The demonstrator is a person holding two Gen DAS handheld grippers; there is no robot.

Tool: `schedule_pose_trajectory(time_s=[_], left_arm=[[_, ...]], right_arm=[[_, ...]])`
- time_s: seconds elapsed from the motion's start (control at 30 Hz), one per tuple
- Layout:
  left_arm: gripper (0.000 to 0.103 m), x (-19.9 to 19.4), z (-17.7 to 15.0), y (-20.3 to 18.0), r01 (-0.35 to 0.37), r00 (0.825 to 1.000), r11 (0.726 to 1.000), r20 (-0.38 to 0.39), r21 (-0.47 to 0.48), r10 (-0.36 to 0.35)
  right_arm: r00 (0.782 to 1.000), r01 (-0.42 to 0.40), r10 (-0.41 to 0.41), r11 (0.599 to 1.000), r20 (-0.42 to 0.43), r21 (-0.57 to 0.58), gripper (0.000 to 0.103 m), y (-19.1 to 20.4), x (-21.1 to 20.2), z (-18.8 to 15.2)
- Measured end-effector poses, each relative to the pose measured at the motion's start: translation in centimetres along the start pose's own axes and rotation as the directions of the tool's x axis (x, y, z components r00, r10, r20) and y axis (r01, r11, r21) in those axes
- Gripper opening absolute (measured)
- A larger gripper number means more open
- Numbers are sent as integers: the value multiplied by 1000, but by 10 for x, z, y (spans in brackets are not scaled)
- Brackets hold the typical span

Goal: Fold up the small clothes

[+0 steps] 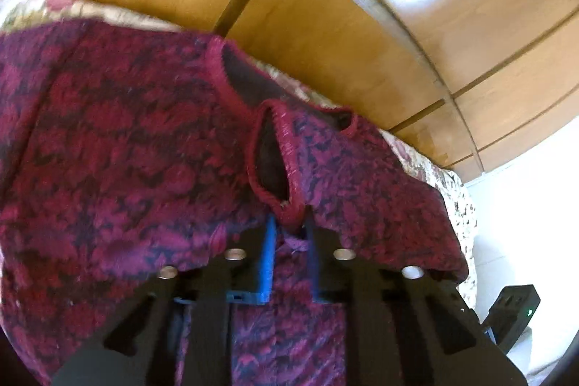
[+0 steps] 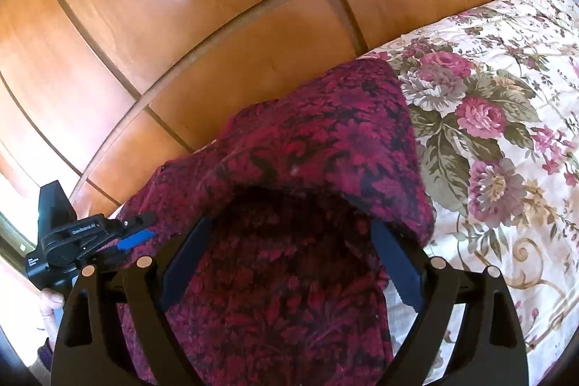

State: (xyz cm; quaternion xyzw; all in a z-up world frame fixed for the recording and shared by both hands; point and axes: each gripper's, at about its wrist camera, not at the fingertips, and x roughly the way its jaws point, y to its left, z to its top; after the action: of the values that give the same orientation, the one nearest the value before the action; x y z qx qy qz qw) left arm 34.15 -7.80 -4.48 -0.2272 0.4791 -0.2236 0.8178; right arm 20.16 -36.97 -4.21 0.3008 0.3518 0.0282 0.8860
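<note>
Through my left wrist camera, my left gripper (image 1: 289, 227) pinches the red-trimmed edge of the maroon garment (image 1: 119, 147) to lift it off the floral bedspread (image 1: 454, 201); through the right, my right gripper (image 2: 289, 241) gapes wide under draped cloth, holding nothing, probably supporting the fold.

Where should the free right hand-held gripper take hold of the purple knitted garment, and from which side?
Best guess: the folded edge of the purple knitted garment lifted just ahead of the open right hand-held gripper. Come straight forward, low over the floral bedspread; that edge arches up and leaves a gap underneath. The left hand-held gripper already pinches the opposite end.
</note>
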Motion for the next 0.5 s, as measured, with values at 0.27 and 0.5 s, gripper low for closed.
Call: schedule_pose_trajectory(time_s=[0.27, 0.5], left_arm=[[10, -53, 4, 16, 0, 988, 1000, 156, -25, 3], [10, -76, 2, 59, -124, 968, 989, 208, -76, 138]], right_arm=[[1000, -7, 7, 1000, -13, -22, 90, 1, 9, -2], [995, -51, 45, 996, -86, -74, 96, 19, 26, -10]])
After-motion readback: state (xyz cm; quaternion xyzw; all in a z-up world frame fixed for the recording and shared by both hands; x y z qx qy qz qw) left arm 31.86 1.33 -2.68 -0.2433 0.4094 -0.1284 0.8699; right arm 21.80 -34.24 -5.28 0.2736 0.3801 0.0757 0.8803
